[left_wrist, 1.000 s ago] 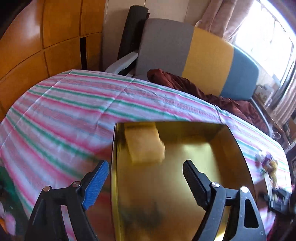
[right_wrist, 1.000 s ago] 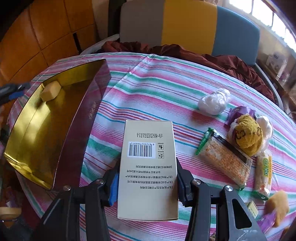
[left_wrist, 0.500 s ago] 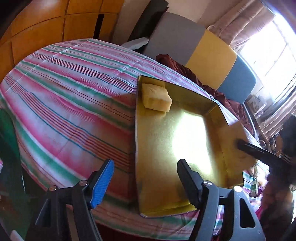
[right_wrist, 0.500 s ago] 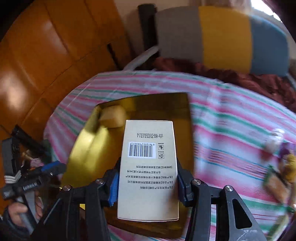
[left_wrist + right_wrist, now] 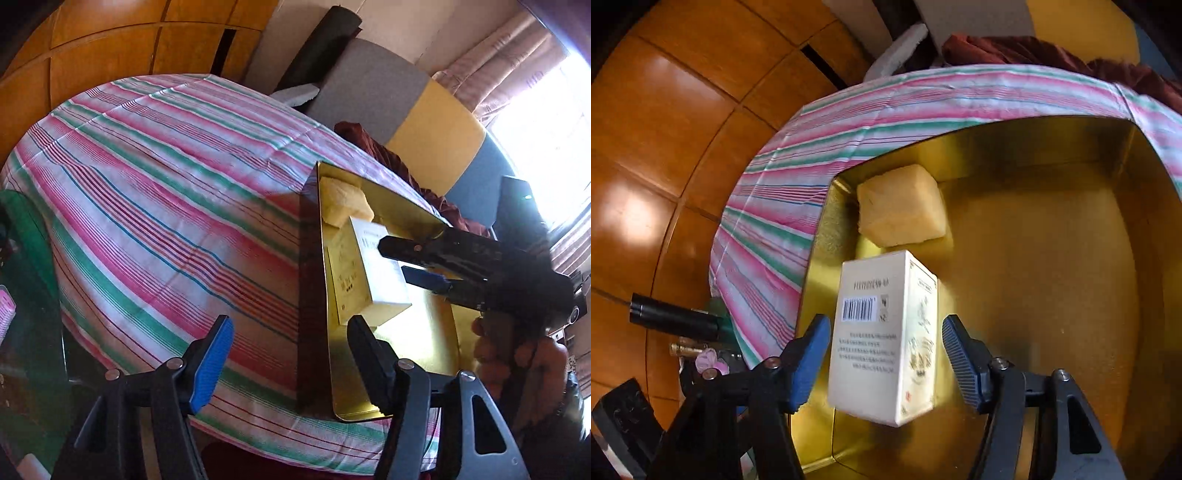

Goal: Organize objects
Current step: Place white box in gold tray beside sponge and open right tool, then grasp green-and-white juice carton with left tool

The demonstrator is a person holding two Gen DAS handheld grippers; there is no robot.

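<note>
A gold tin tray (image 5: 413, 354) (image 5: 1052, 258) stands on the striped table. A yellow wrapped block (image 5: 343, 201) (image 5: 899, 205) lies in its far corner. A cream carton with a barcode (image 5: 882, 339) (image 5: 369, 273) sits in the tray just in front of the block, tilted toward the tray's left wall. My right gripper (image 5: 882, 354) is open, its pads apart from the carton on both sides; it also shows in the left wrist view (image 5: 417, 258). My left gripper (image 5: 288, 350) is open and empty, straddling the tray's near left wall.
The striped tablecloth (image 5: 166, 192) covers the round table. A grey, yellow and blue chair back (image 5: 406, 107) with dark red cloth (image 5: 384, 151) stands behind it. Wooden panels (image 5: 665, 129) are on the left. A green object (image 5: 26, 236) sits at the table's left edge.
My right gripper carried the carton from the tablecloth over into the tray and opened, leaving the carton there. My left gripper drew back toward the tray's near edge.
</note>
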